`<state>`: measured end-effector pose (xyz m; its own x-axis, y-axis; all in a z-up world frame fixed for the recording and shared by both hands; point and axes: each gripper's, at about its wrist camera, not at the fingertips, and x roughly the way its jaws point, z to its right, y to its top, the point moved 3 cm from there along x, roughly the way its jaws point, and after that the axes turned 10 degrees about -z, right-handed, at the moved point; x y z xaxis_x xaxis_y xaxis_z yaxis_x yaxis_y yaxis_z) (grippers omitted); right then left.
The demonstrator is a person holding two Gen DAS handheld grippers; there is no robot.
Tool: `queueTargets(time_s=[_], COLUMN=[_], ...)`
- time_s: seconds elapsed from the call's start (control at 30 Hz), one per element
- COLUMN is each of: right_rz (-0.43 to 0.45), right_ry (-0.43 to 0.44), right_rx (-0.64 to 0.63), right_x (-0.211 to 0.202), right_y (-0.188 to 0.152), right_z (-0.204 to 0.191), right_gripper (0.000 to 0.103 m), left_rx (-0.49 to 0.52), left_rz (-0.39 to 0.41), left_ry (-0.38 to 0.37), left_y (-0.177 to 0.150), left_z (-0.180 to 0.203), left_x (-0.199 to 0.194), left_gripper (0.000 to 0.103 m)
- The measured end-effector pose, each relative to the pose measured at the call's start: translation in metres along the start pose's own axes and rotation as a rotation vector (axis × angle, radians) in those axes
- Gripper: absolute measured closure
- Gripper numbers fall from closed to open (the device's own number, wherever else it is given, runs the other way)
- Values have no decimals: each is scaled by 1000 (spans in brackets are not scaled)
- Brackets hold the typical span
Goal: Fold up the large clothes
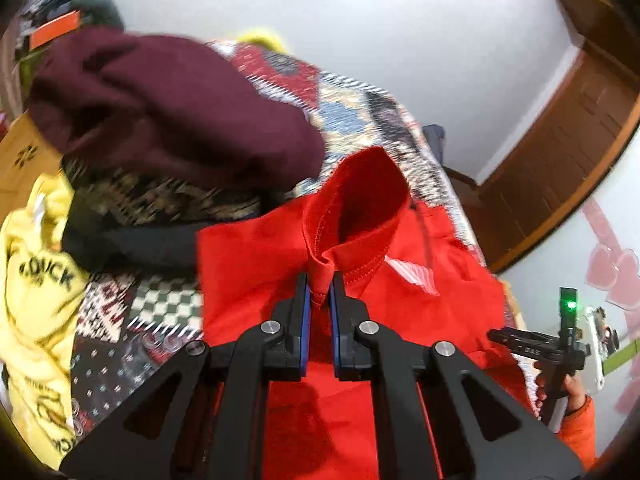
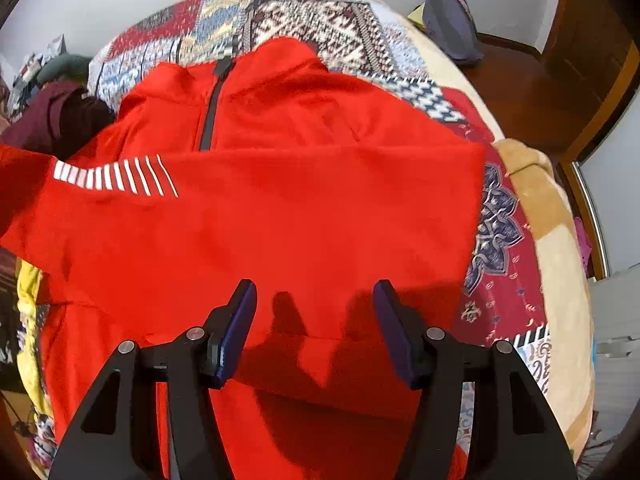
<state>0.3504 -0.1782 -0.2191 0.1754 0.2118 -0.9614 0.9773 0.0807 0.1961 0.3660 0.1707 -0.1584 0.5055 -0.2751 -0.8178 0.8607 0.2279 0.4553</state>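
Observation:
A large red pullover [image 2: 280, 208] with a dark half zip [image 2: 210, 114] and white stripes on a sleeve lies spread on the patterned bedspread [image 2: 352, 36]. One sleeve is folded across its chest. My left gripper [image 1: 319, 286] is shut on a red sleeve cuff [image 1: 352, 216] and holds it lifted over the garment [image 1: 248, 272]. My right gripper [image 2: 316, 300] is open and empty, hovering just above the lower part of the pullover. It also shows in the left wrist view [image 1: 536, 344], held in a hand at the right.
A maroon garment [image 1: 160, 108] lies piled on a dark patterned one [image 1: 160, 196] left of the pullover. A yellow printed garment [image 1: 36, 300] lies at the bed's left edge. A grey cap [image 2: 452, 24] sits at the far right corner. A wooden door [image 1: 580, 132] stands beyond the bed.

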Motion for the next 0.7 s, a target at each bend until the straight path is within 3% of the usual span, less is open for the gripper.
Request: queueTargets(time_s=[0.13,0.3,0.47,0.7], right_rz=[-58,-54,-60,-54], right_ry=[-32,-79,-65,-64], right_rx=[-26,-71,-78,-76], right_x=[19,20,17,12], right_y=[-9,-13,-16,-12], right_z=[-6,-15,-19,-19], right_gripper=[46,46,46,46], left_rx=[-19,-47,-102,-14], left_rz=[-15,-71,-159,-152], left_ry=[82,184,191,286], left_y=[-18,-46,-72,-75], left_z=[-25,-56,-78,-66], left_x=[12,39,67,57], left_gripper=[95,95,92,82])
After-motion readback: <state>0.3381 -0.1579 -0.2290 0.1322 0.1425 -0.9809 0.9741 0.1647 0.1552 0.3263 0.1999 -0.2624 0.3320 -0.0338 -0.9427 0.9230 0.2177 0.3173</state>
